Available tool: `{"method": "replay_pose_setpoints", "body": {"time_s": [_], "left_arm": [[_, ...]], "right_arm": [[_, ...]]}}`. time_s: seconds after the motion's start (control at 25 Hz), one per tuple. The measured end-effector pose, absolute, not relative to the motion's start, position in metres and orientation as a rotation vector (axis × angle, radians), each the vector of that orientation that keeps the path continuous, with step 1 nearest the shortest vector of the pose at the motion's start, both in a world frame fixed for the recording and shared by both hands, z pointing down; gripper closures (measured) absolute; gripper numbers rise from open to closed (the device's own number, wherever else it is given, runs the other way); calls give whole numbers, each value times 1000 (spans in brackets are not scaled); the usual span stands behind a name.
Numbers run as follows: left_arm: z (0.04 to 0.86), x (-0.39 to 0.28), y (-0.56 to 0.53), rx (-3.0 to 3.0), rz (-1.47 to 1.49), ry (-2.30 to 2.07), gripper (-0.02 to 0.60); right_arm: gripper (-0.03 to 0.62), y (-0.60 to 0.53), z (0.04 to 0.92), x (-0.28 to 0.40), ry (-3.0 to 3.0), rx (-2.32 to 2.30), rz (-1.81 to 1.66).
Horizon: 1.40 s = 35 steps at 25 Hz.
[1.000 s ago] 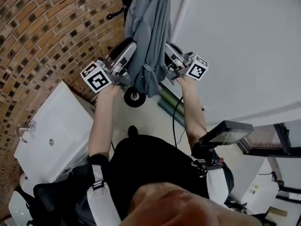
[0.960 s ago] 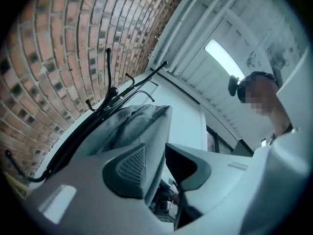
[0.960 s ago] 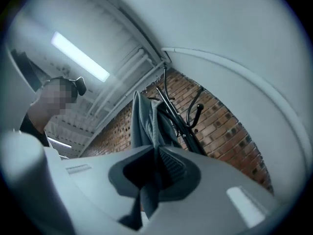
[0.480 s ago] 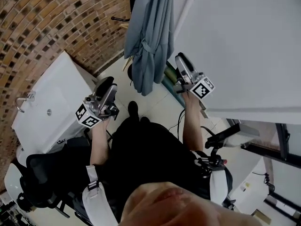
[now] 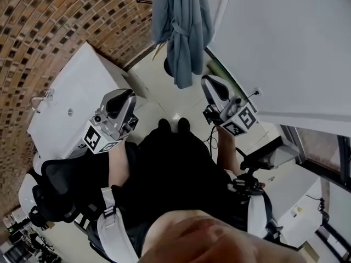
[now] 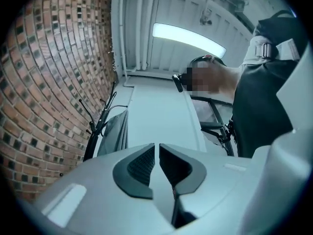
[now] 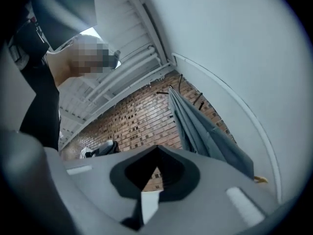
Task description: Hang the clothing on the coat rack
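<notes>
now left gripper (image 5: 122,100) held low, empty jaws closing

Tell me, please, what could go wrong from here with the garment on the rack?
The garment hangs bunched on the rack; its hold on the hook cannot be made out, so it might slide off. The left tool, jaws closing on nothing, and the shut, empty right tool are both well clear of it, so neither could likely catch it.

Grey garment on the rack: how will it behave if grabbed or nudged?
Likely floppy: the garment hangs in loose vertical folds. It is probably light and would sway if pushed, since its lower end hangs free above the floor.
</notes>
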<state>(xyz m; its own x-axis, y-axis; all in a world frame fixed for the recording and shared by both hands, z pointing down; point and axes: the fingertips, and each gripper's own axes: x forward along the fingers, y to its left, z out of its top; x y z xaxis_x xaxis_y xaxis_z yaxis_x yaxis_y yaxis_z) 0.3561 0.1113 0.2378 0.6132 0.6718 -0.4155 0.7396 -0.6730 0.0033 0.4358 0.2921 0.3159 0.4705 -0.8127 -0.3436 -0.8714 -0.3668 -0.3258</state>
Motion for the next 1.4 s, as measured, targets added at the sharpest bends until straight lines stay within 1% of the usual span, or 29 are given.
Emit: {"method": "replay_pose_setpoints", "body": {"time_s": [0.12, 0.24, 0.56, 0.76, 0.88, 1.12, 1.4], "left_arm": [[226, 342, 109, 2655, -665, 1222, 569], [227, 328, 100, 2656, -684, 1270, 580], [238, 302, 80, 2563, -732, 1417, 580], [246, 294, 82, 2421, -798, 1494, 580], [247, 282, 85, 2414, -808, 1508, 580], [232, 259, 85, 2473, -833, 1543, 580], [219, 250, 105, 2535, -812, 1505, 580]], "right_arm": [[588, 288, 293, 422, 1412, -2309, 248], [589, 277, 273, 406, 1410, -2365, 310], [592, 226, 239, 337, 1404, -2533, 337], [594, 213, 251, 307, 1364, -2719, 283], [592, 207, 259, 291, 1384, -2756, 271], [592, 194, 243, 274, 1444, -2736, 383], [592, 215, 236, 270, 1492, -2733, 450]]}}
